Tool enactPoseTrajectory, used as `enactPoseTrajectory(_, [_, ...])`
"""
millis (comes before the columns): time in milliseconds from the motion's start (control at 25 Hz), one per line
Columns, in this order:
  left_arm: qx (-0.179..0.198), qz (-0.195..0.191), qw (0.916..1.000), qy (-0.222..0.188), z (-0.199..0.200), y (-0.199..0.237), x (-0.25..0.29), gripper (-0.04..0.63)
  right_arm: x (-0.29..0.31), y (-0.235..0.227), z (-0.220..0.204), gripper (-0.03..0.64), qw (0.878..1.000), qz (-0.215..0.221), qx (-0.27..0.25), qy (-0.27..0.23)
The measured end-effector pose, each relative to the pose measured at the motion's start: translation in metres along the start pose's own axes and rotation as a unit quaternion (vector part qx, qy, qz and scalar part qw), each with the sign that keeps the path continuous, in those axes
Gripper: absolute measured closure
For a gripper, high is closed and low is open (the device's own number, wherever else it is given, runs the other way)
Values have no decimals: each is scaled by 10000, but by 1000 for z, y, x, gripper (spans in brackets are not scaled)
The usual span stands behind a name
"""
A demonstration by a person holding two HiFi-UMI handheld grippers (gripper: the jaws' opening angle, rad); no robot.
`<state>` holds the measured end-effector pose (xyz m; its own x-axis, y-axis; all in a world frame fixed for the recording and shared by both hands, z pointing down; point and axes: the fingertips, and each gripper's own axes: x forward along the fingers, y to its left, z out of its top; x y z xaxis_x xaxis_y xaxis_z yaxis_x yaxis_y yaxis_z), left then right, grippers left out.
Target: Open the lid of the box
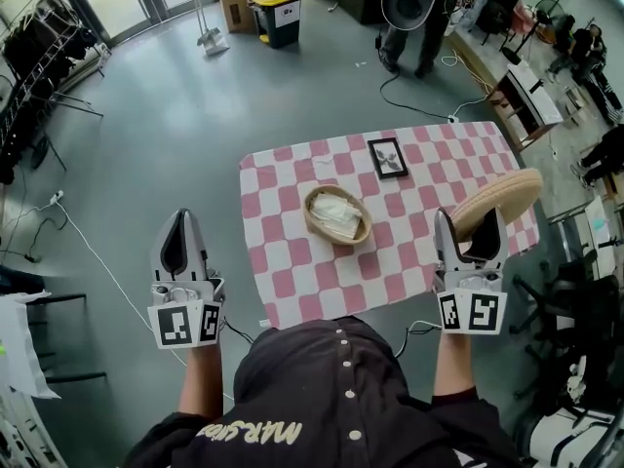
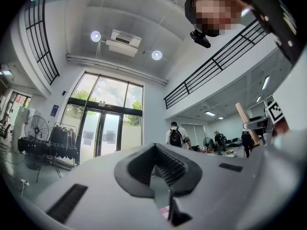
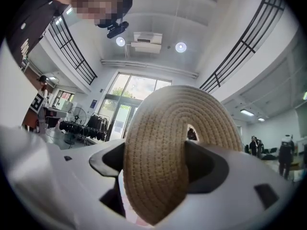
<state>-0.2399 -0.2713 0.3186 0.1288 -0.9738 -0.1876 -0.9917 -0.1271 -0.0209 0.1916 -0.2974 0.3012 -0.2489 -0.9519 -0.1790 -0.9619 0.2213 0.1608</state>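
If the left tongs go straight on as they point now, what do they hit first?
Way looks free: left tongs point beside the table, roughly toward the far glass doors; depth unclear.

woven box (image 1: 310,224) x1 | woven lid (image 1: 502,198) x1 | pic frame (image 1: 388,157) x1 | white cloth (image 1: 336,214) x1 | checked tabletop (image 1: 283,271) x1 | grippers x2: L gripper (image 1: 181,224), R gripper (image 1: 471,227)

Only one piece of text is partly legible.
Pale lettering (image 1: 252,432) on the person's dark shirt (image 1: 341,398) is seen inverted, and only "MARS" can be made out; the bin's white label (image 1: 286,13) and a blue wall sign (image 2: 54,110) cannot be read.
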Motion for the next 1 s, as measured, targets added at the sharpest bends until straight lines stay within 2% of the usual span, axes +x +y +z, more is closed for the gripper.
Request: enactPoseTrajectory(1000, [-14,-24,10000,59,-4,-4,-3,586,5,14,-10,242,9995,231,182,83])
